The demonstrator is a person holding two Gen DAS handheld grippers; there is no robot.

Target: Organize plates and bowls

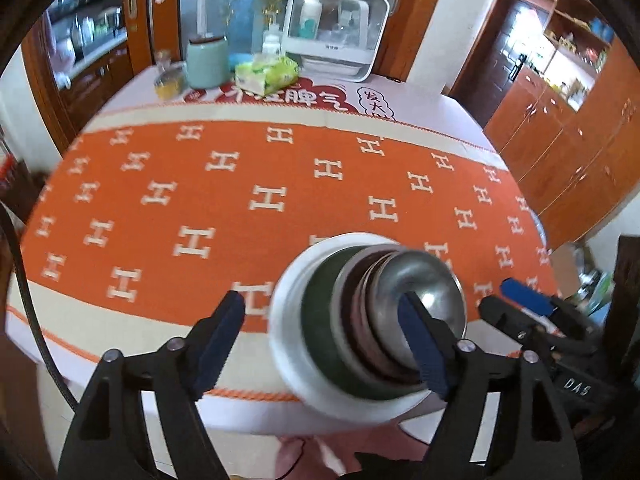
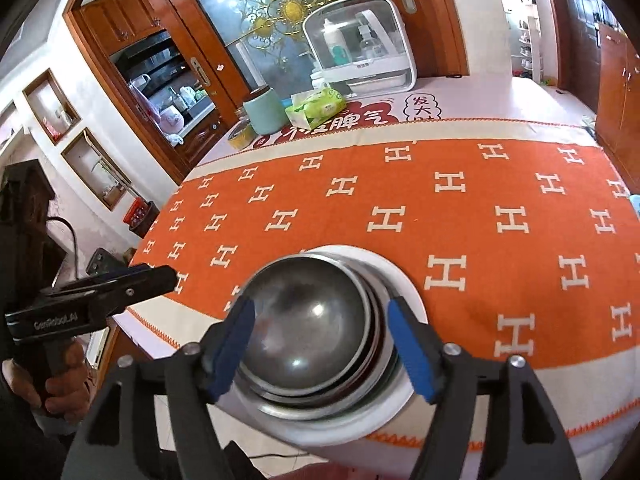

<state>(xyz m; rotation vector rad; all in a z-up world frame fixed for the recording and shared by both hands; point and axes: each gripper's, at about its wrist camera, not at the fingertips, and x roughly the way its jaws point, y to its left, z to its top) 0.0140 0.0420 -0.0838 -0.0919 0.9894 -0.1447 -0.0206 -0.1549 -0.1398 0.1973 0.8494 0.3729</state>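
Left gripper (image 1: pixel 324 344): jaws wide apart, holding nothing; its right pad shows in front of the steel bowl (image 1: pixel 424 296), contact not determinable. Right gripper (image 2: pixel 320 344): jaws also wide, pads to either side of the bowl stack, empty.

Stack: steel bowl inverted on top, further bowls under it, all on a white plate (image 2: pixel 404 280). Plate sits at the near edge of the counter on the orange patterned cloth (image 2: pixel 480 208).
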